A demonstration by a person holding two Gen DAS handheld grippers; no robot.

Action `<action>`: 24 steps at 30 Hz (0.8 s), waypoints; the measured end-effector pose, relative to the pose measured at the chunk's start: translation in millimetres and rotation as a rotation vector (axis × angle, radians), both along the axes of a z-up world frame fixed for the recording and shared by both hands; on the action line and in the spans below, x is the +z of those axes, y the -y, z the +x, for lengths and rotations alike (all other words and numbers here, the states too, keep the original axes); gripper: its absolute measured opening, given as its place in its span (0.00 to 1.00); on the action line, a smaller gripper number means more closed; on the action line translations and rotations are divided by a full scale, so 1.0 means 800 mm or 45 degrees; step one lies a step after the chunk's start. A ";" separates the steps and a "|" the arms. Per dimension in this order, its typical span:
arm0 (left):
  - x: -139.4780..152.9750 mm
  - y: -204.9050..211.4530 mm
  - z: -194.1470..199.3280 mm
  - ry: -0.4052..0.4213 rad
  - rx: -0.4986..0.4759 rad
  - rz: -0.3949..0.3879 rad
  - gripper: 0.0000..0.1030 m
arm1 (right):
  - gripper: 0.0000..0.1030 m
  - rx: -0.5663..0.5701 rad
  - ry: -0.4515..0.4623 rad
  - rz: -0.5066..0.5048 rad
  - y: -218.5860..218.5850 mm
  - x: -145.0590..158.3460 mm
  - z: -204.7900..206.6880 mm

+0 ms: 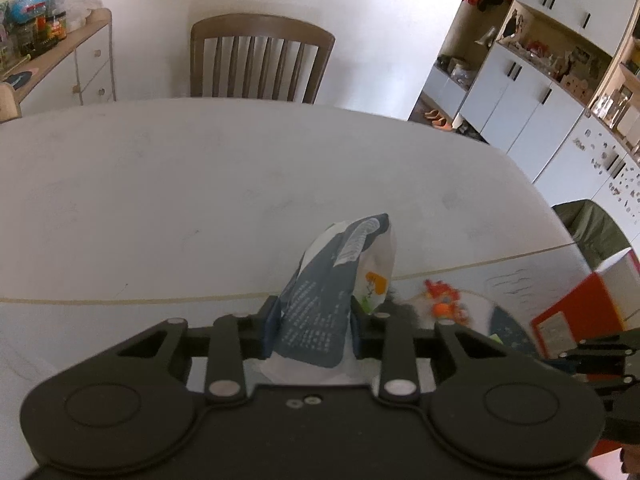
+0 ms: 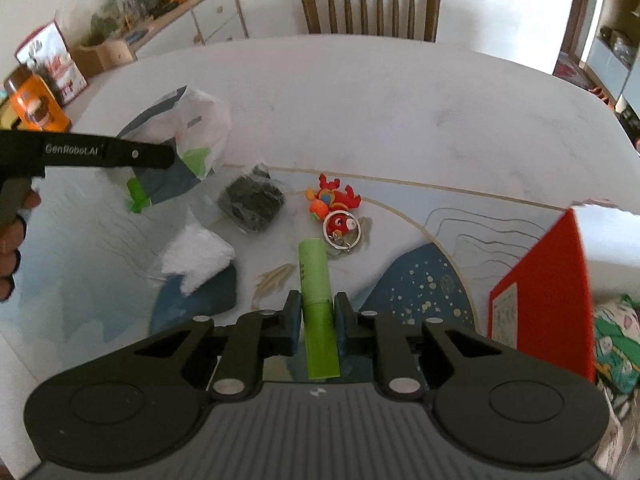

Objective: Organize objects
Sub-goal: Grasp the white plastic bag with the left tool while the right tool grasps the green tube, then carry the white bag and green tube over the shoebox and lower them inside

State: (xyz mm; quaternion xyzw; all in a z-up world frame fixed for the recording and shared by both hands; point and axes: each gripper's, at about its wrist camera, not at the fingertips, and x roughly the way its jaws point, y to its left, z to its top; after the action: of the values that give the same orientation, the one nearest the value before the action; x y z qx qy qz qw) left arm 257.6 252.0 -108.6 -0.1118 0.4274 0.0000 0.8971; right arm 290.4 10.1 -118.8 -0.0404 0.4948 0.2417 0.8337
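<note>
My left gripper [image 1: 316, 324] is matte black with blue pads [image 1: 270, 326], silver pivot screws and two round caps. My right gripper [image 2: 316, 320] matches, over a ribbed grey housing. White "GenRobot.AI" lettering marks the left one's side.

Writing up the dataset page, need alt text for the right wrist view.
The right tool grips a green tube above a patterned table mat. Beyond it lie a red plush keychain, a dark bundle and white tissue. At left, the left tool holds a plastic bag.
</note>
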 end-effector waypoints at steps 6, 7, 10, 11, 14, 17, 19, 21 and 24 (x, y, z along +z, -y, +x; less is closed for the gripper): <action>0.032 0.022 -0.023 0.031 -0.014 -0.029 0.30 | 0.17 -0.047 0.022 0.066 0.015 0.033 -0.020; 0.038 0.027 -0.027 0.036 -0.020 -0.030 0.30 | 0.17 -0.054 0.028 0.076 0.017 0.039 -0.025; 0.051 0.043 -0.036 0.053 -0.044 -0.031 0.30 | 0.17 -0.080 0.047 0.097 0.029 0.056 -0.038; 0.055 0.048 -0.038 0.057 -0.048 -0.033 0.30 | 0.17 -0.088 0.053 0.103 0.032 0.061 -0.042; 0.070 0.059 -0.044 0.066 -0.053 -0.044 0.30 | 0.17 -0.125 0.067 0.128 0.046 0.076 -0.054; 0.082 0.072 -0.053 0.071 -0.063 -0.056 0.30 | 0.17 -0.161 0.080 0.157 0.063 0.089 -0.066; 0.089 0.082 -0.058 0.076 -0.079 -0.050 0.30 | 0.17 -0.179 0.087 0.176 0.073 0.098 -0.074; 0.095 0.094 -0.063 0.080 -0.096 -0.045 0.31 | 0.17 -0.190 0.095 0.189 0.085 0.105 -0.083; 0.103 0.112 -0.071 0.085 -0.116 -0.044 0.31 | 0.17 -0.206 0.107 0.206 0.101 0.113 -0.097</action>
State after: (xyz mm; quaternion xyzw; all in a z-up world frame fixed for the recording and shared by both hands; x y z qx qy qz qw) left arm 201.0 162.5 -26.5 -0.1076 0.4018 -0.0518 0.9079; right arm 213.0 -70.5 -28.1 0.0569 0.4398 0.2109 0.8711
